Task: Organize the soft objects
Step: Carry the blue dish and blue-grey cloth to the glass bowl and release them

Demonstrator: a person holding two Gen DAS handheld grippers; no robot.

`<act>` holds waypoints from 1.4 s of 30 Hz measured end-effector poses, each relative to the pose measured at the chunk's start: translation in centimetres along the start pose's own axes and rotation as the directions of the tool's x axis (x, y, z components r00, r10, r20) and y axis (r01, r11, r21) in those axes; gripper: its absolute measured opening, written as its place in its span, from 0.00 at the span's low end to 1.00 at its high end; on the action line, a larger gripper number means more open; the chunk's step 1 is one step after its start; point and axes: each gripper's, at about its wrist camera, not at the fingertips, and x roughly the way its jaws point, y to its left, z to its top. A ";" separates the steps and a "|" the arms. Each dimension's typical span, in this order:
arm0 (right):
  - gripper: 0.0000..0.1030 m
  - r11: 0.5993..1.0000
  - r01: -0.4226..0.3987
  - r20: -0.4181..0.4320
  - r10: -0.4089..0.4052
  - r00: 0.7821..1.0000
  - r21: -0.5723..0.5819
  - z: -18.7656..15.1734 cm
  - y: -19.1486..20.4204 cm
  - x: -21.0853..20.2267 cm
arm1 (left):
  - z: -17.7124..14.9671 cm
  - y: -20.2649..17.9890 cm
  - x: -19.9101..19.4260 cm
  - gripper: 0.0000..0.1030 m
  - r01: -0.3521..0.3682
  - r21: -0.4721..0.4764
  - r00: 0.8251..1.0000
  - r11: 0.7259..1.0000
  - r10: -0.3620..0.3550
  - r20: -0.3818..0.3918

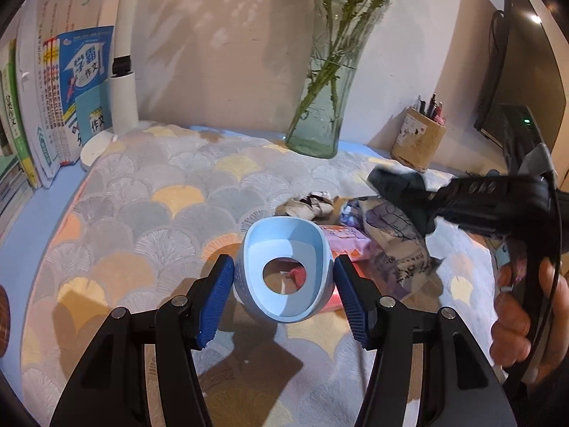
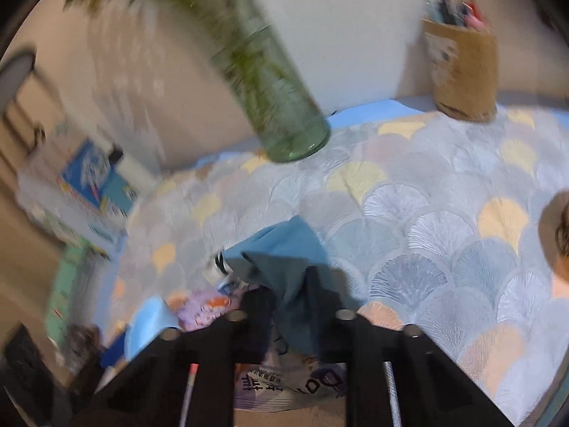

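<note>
Seen from the left wrist, the left gripper [image 1: 283, 277] clasps a light blue cup [image 1: 283, 273] between its blue pads [image 1: 216, 299], which press on the cup's two sides; the cup's mouth faces the camera, and a round hole in its bottom shows the cloth behind. Below it spreads a fan-patterned tablecloth [image 1: 149, 213]. Just past the cup lie a pink packet [image 1: 346, 240], a printed plastic bag [image 1: 398, 245] and a crumpled white and dark cloth [image 1: 313, 203]. At right the right gripper [image 1: 402, 192] reaches in with a dark teal cloth [image 1: 394, 183] at its tip, a hand [image 1: 515, 316] on its handle. A glass vase [image 1: 320, 106] with green stems, a pen holder [image 1: 418, 138], a white lamp base [image 1: 121, 106] and a row of books [image 1: 64, 99] stand along the wall.

Next, the right wrist view, which is blurred by motion: the right gripper [image 2: 288, 306] is clenched on the teal cloth [image 2: 284, 256], which bunches up between and above its fingers. The printed bag [image 2: 291, 384] lies under them, the pink packet [image 2: 202, 307] and the blue cup [image 2: 145, 327] to the left. The vase [image 2: 281, 106] and pen holder [image 2: 462, 67] stand farther back on the tablecloth [image 2: 426, 213].
</note>
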 end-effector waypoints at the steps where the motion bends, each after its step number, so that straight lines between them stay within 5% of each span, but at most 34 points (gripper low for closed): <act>1: 0.11 0.999 -0.027 0.029 0.026 0.999 0.024 0.1 -0.7 -0.7 | -0.2 -0.1 -0.2 0.54 0.010 0.000 1.000 1.000 -0.010 -0.002; 7: 0.11 0.998 -0.049 0.107 0.045 0.993 0.036 -0.9 -1.6 -5.7 | -1.8 -1.6 -2.4 0.54 0.062 0.030 0.998 0.998 -0.061 -0.006; 11: 0.11 0.989 0.095 0.093 -0.084 0.992 -0.117 -4.5 0.1 -9.4 | -3.5 -2.7 -2.9 0.54 0.072 0.064 0.997 0.995 -0.070 -0.035; 15: 0.11 0.901 0.295 0.048 -0.296 0.954 -0.317 -10.1 1.3 -9.3 | -4.4 -3.1 -2.5 0.54 0.079 0.075 0.995 0.994 -0.075 -0.058; 18: 0.12 0.890 0.281 -0.035 -0.314 0.949 -0.358 -13.2 0.5 -8.0 | -4.6 -3.1 -2.5 0.56 0.066 0.089 0.997 0.994 -0.062 -0.038; 21: 0.26 0.927 0.239 -0.085 -0.274 0.958 -0.291 -15.1 -0.7 -8.0 | -4.7 -2.6 -2.2 0.56 0.081 0.076 0.996 0.994 -0.076 -0.055; 25: 0.83 0.970 0.173 -0.114 -0.194 0.974 -0.172 -15.9 -1.2 -10.6 | -4.7 -2.7 -2.2 0.57 0.109 0.073 0.993 0.991 -0.104 -0.060; 28: 0.88 0.990 0.086 -0.073 -0.094 0.993 -0.107 -15.7 -1.5 -12.4 | -4.7 -2.7 -2.1 0.57 0.111 0.068 0.992 0.991 -0.106 -0.065; 35: 0.93 0.989 0.149 -0.101 -0.147 0.984 0.018 -13.4 -2.1 -8.1 | -4.8 -2.8 -2.0 0.57 0.106 0.072 0.993 0.992 -0.101 -0.067; 39: 0.93 0.974 0.224 -0.067 -0.226 0.972 -0.046 -13.5 -0.5 -7.1 | -4.7 -2.8 -1.8 0.57 0.108 0.075 0.992 0.991 -0.102 -0.075; 41: 0.83 0.952 0.287 -0.031 -0.292 0.956 -0.104 -13.8 0.4 -6.5 | -4.7 -2.7 -1.7 0.57 0.109 0.075 0.992 0.991 -0.104 -0.076; 42: 0.69 0.935 0.326 -0.010 -0.331 0.944 -0.140 -13.9 1.0 -6.1 | -4.7 -2.7 -1.7 0.57 0.110 0.075 0.992 0.991 -0.104 -0.075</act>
